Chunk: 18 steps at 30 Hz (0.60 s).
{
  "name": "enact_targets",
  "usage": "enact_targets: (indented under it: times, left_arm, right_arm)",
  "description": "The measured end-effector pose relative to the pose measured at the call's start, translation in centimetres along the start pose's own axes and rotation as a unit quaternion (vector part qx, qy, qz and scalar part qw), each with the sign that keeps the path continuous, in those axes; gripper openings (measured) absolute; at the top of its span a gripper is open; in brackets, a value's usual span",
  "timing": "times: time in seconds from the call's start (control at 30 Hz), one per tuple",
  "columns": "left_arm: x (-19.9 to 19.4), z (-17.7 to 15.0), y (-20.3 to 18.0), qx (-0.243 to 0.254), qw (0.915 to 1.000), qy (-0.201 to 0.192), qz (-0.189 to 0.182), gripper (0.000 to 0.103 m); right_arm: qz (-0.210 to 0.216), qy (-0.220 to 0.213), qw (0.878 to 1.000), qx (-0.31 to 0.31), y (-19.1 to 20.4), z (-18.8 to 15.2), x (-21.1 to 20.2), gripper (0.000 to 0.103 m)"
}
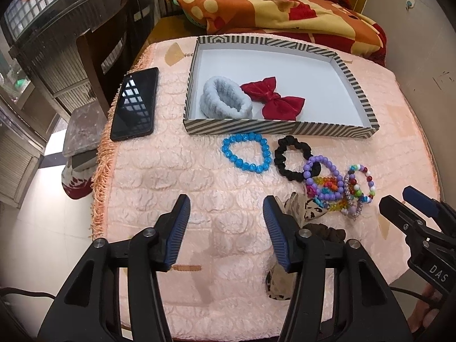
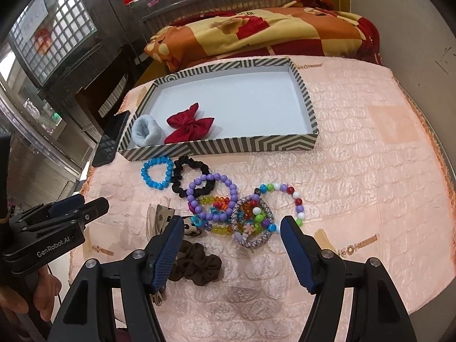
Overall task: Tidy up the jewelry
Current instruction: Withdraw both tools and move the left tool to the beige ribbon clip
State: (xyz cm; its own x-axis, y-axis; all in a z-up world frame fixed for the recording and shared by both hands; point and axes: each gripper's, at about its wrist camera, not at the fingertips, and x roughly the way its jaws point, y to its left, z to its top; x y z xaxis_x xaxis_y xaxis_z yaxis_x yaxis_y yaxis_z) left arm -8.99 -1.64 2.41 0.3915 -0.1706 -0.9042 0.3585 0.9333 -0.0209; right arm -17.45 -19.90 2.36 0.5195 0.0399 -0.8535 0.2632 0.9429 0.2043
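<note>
Left gripper: you are holding its jaws released over bare pink table cover, nothing between them. Right gripper: jaws released, hovering just above the bracelet pile. Beyond the jaws are lying a blue bead bracelet and black scrunchie; farther on, the striped tray is holding a grey band and red bow.
</note>
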Motion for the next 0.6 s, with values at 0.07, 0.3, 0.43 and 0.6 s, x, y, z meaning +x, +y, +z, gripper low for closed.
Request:
enact_targets:
  times: [0.07,0.3,0.43,0.6]
  left_arm:
    - [0.2,0.0,0.1,-0.005,1.0000,0.005,-0.005,0.057]
    - [0.7,-0.7,0.7,-0.007,0.9987,0.028,-0.041,0.058]
    - [1.2,-1.5,0.4,0.009,0.9970,0.045,-0.063,0.059]
    - [2.1,-2.2,-0.6,0.028,0.9934,0.067,-0.089,0.063]
  right_arm:
    - [-0.001,0.002,1.000,0.001,-0.1,-0.1,0.1,0.068]
    - [0.000,0.012,1.000,0.006,-0.5,-0.8,0.7,0.068]
    - [0.002,0.021,1.000,0.004,-0.6,-1.3,1.3,0.068]
    - [-0.002,0.027,1.000,0.013,-1.0,-1.5,1.7,0.068]
